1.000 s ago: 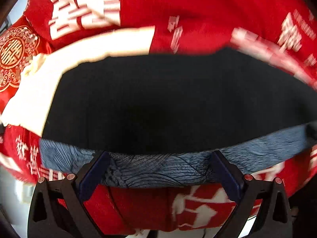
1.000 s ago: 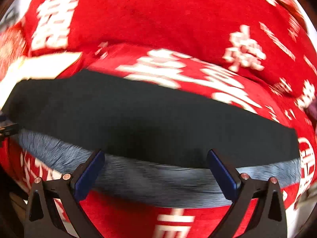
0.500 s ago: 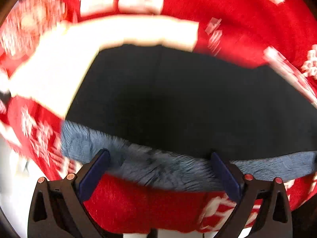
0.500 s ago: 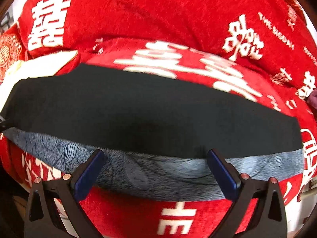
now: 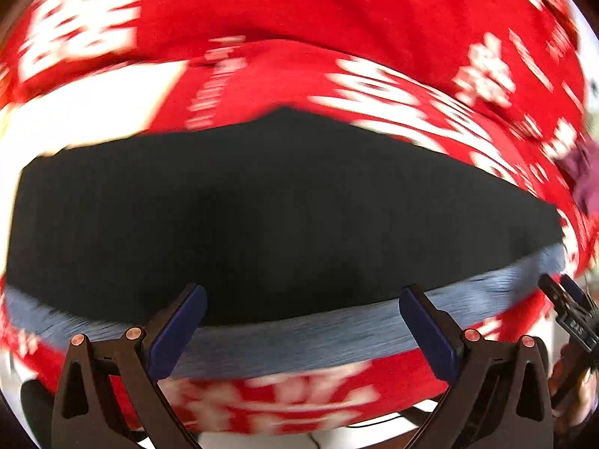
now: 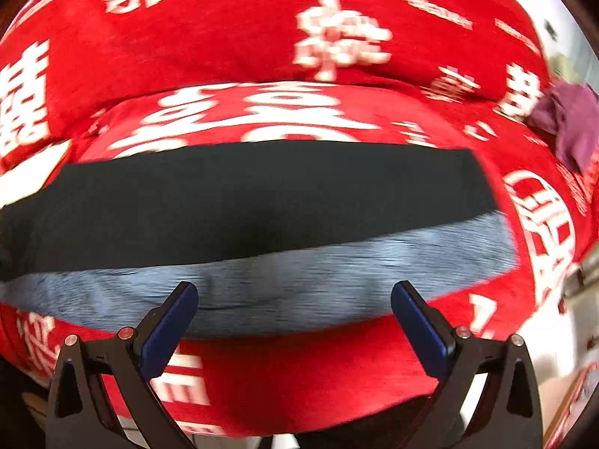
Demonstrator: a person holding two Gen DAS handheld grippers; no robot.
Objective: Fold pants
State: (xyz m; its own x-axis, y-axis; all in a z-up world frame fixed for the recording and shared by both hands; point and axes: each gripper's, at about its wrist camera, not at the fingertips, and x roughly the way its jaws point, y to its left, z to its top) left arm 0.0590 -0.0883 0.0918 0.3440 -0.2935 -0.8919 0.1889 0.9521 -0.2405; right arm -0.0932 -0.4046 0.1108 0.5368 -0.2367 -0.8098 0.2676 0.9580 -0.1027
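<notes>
Both grippers, left gripper (image 5: 299, 318) and right gripper (image 6: 294, 308), gape empty over flat black pants (image 6: 262, 194), blurred, seemingly blue-hemmed.

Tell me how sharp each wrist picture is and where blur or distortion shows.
Left wrist view: heavy motion smear across the red cover and the pants; the left tool stays crisp. Right wrist view: milder smear, the blue-grey band streaked sideways, the right tool sharp. Both views: fisheye bulge, dark corners.
</notes>
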